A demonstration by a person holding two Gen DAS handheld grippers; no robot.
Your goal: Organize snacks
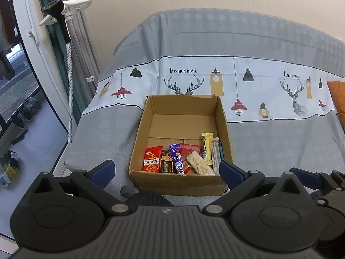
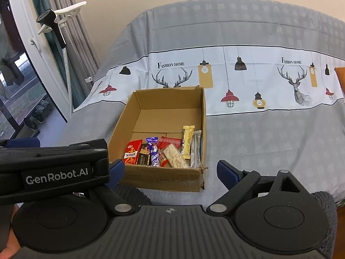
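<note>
Now both the left gripper (image 1: pixel 167 170) and right gripper (image 2: pixel 170 169) hover spread, empty. Snacks (image 1: pixel 181 160) cluster at six o'clock inside the box (image 1: pixel 181 182); descend vertically, pinching one wrapper.

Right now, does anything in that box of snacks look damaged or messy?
Slightly. The cardboard box has a torn, ragged near right corner. Inside, the snack packets are all bunched against the near wall, overlapping at angles, while the far half is bare. Nothing has spilled.
</note>
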